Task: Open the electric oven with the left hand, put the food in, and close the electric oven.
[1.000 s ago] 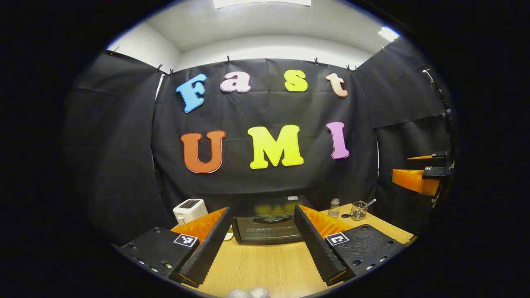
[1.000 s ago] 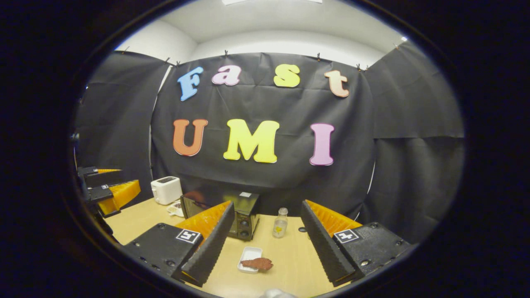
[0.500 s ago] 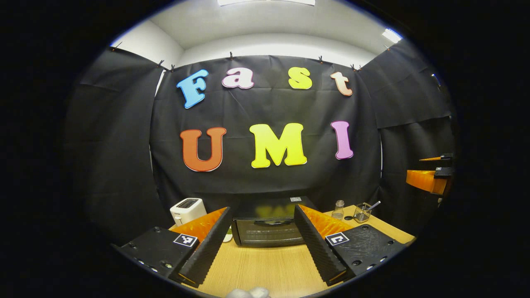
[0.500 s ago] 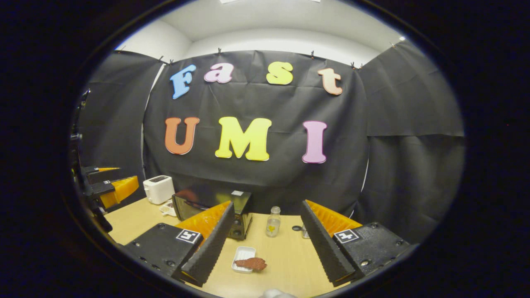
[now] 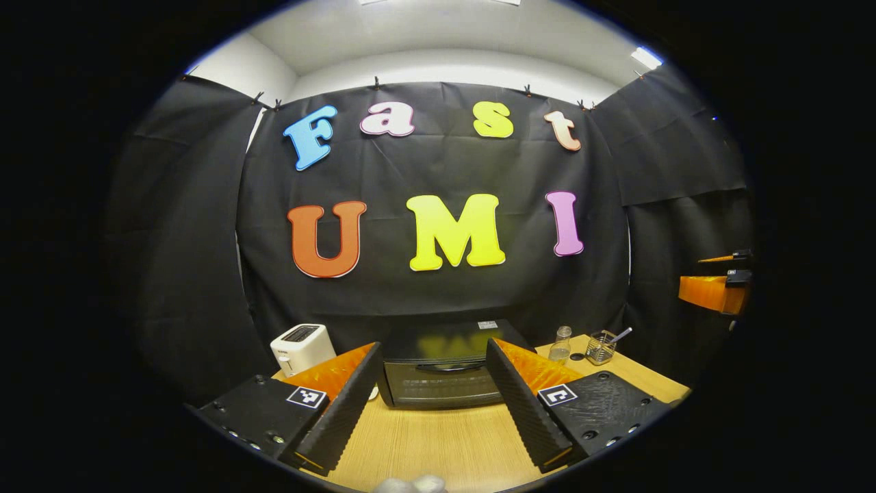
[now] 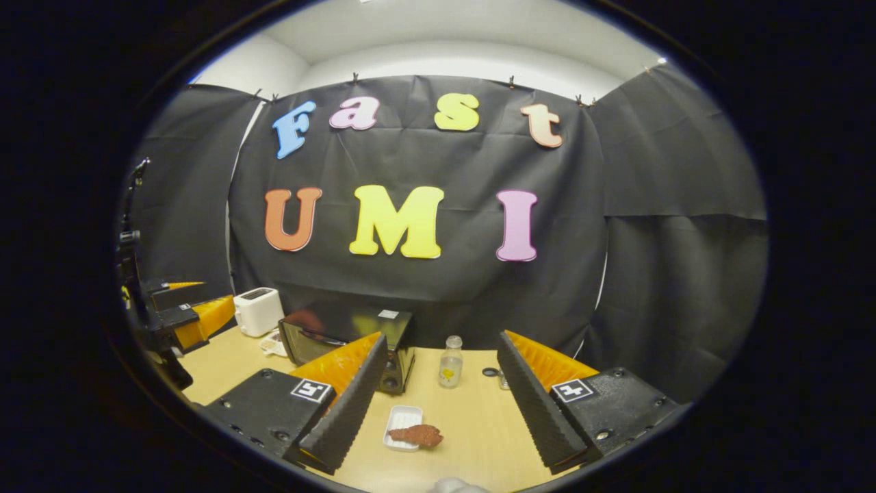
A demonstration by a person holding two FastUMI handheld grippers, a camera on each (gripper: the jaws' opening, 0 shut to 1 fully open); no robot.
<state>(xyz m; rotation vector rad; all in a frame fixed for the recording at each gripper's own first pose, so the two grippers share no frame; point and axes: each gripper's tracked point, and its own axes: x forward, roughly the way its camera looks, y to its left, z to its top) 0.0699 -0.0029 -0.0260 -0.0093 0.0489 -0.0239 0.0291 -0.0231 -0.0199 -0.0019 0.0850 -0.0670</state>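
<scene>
A black electric oven [image 5: 443,375] stands at the back of the wooden table with its door closed, straight ahead of my left gripper [image 5: 433,396], which is open and empty some way short of it. In the right gripper view the oven [image 6: 342,335] stands left of centre. A reddish-brown piece of food [image 6: 417,434] lies on a small white tray [image 6: 402,418] on the table, between the fingers of my right gripper [image 6: 438,404], which is open and holds nothing. The left gripper [image 6: 185,318] also shows at the left edge of that view, the right gripper [image 5: 715,287] at the far right of the left gripper view.
A white toaster [image 5: 301,346] sits left of the oven. A small glass bottle [image 6: 449,370] and a wire holder with a utensil [image 5: 602,347] stand to the oven's right. A small white dish [image 6: 274,344] lies between toaster and oven. The wooden table [image 5: 438,445] runs forward.
Both views have drifted slightly; the oven looks a little nearer and more centred before the left gripper, and the tray with food has shifted slightly left in the right gripper view. Both grippers stay open.
</scene>
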